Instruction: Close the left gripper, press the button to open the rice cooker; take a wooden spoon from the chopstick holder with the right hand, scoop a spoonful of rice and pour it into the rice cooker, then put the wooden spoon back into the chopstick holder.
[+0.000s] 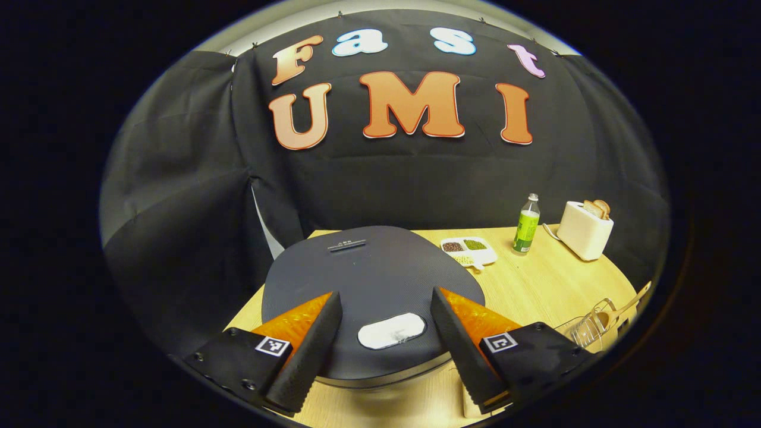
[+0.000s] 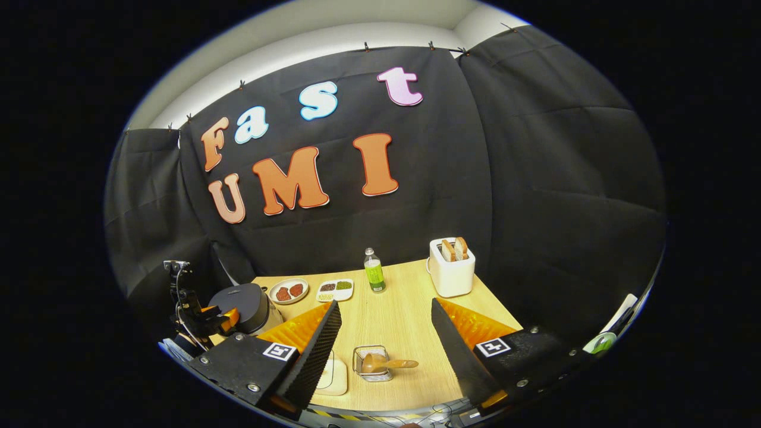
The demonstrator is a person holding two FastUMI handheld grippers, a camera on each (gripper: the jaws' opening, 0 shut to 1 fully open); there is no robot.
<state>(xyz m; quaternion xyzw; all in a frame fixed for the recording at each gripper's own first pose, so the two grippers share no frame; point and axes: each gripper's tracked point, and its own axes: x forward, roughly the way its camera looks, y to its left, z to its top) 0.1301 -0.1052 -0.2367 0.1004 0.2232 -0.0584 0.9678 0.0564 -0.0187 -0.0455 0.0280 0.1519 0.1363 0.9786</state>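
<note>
So in the left gripper view the left gripper (image 1: pixel 386 309) is hanging right over the rice cooker (image 1: pixel 374 279), fingers spread wide apart and holding nothing. The cooker's lid is shut: dark grey, rounded, finely textured, with a pale oval button (image 1: pixel 392 330) near its front edge sitting between the two fingers, and a small slot-like handle (image 1: pixel 348 245) at the far side. You get all that lid detail up close here, while the right gripper view has the cooker (image 2: pixel 247 306) small and far off at the left end of the counter (image 2: pixel 404 309), with the left gripper (image 2: pixel 223 318) next to it.

The right gripper view is better for the wooden spoon (image 2: pixel 386 362). It's lying across the top of the wire chopstick holder (image 2: pixel 373 364), bowl end at the left over the basket, handle running out to the right, roughly level. The right gripper (image 2: pixel 386 333) is also wide open, empty, above the holder. A pale square board (image 2: pixel 332 375) sits just left of the holder. In the left gripper view the holder (image 1: pixel 588 327) is off at the right edge and the spoon handle (image 1: pixel 630 302) pokes up and right.

Further back on the counter: a divided tray of beans (image 1: pixel 468 249), a green bottle (image 1: pixel 526 224), a white toaster (image 1: pixel 585 229) with bread in it. The right gripper view also has a round plate (image 2: pixel 289 291) with reddish stuff on it.
</note>
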